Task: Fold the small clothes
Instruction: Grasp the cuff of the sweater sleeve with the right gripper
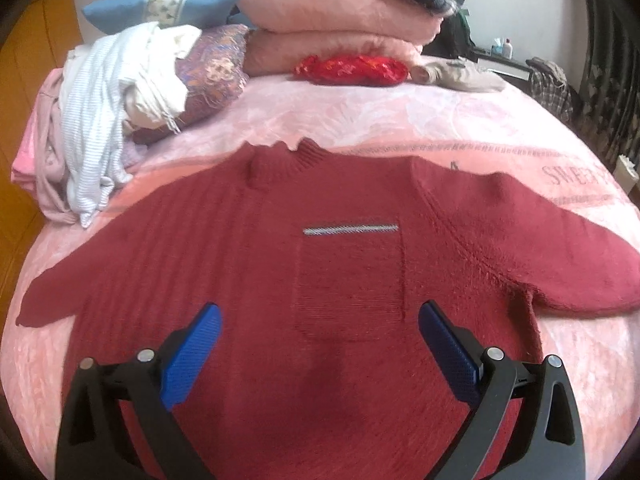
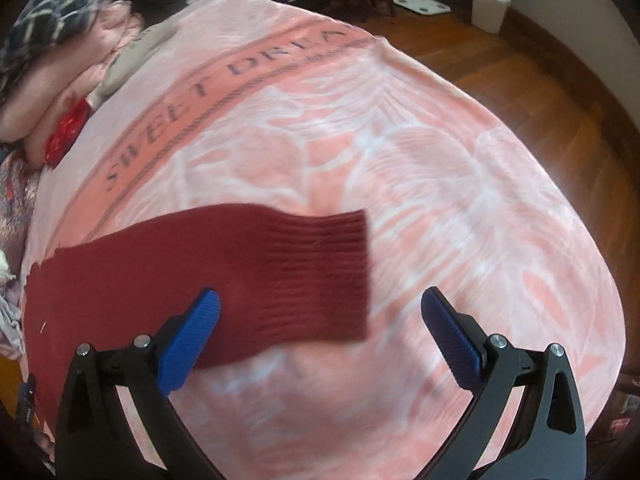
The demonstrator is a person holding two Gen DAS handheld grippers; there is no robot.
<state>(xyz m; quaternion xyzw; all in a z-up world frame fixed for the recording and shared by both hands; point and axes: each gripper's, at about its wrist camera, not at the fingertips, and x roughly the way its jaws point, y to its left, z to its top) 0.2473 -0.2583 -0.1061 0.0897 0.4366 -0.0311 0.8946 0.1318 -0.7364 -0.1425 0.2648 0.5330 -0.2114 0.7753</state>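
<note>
Although the dark red sweater (image 1: 320, 280) fills most of the left wrist view, lying flat on the pink blanket (image 1: 380, 120) with its collar toward the top of the frame, its lower hem is cut off by the bottom edge and hidden behind the left gripper (image 1: 320, 320), and the sleeve at the right runs out of the frame. That gripper has its blue pads spread wide over the sweater's lower body, below the chest pocket (image 1: 350, 280) with its pale stripe, pinching nothing; whether the pads touch the knit is hard to tell. Only the left wrist view shows the pile of pale clothes (image 1: 100, 120) at the upper left, the stacked pink pillows (image 1: 340, 28) at top centre and the small red cloth (image 1: 352, 68) in front of them. Only the right wrist view shows the end of a sleeve (image 2: 240, 280), its ribbed cuff (image 2: 324, 272) blurred, stretched across the centre-left of the frame on the blanket (image 2: 440, 200), where the lettering "SWEET DREA" is cut short by blur. The right gripper (image 2: 320, 316) is likewise spread open and empty, its left pad over the sleeve and its right pad over bare blanket. A wooden floor (image 2: 520, 60) and a white bin (image 2: 489, 6) appear at the upper right.
</note>
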